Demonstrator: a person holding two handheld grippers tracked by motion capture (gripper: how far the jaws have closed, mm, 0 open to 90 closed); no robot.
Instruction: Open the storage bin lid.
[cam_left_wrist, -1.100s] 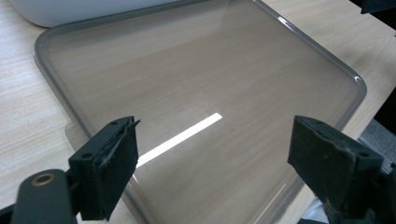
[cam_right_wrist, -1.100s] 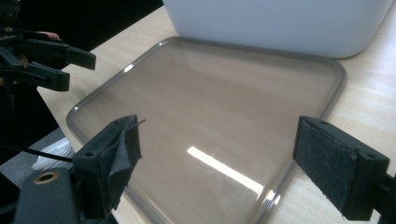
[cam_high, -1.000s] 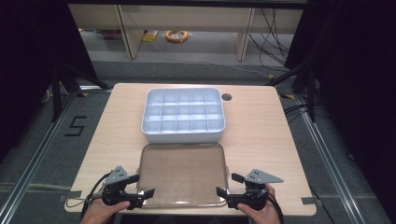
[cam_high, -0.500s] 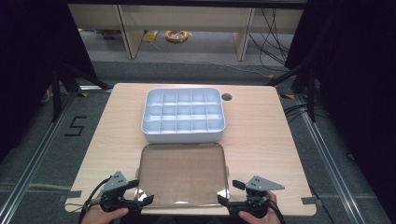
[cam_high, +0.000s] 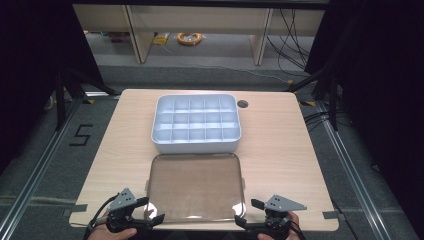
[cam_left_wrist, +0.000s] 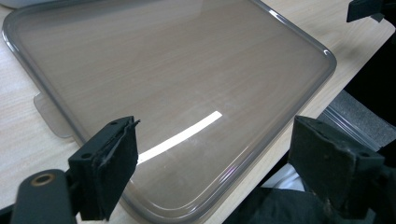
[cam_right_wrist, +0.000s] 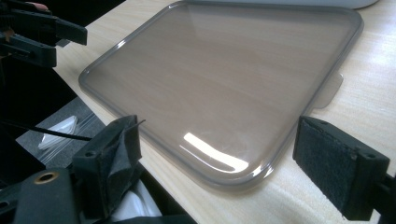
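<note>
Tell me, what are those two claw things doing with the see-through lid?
A person holds a gripper in each hand. The left gripper and right gripper sit open at the near corners of the clear lid, which lies flat on the table. Neither grips it yet. The white divided box waits uncovered behind it.

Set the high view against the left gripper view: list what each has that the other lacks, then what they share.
High view alone: the white compartment box standing beyond the lid, with its whole grid of cells, the round hole in the table and the floor marking "5".

Left gripper view alone: a close look between the left gripper's wide-open black pads, and the lid's side tab.

Both: the smoky clear lid flat on the wooden table, and the right gripper at the lid's other near corner.
</note>
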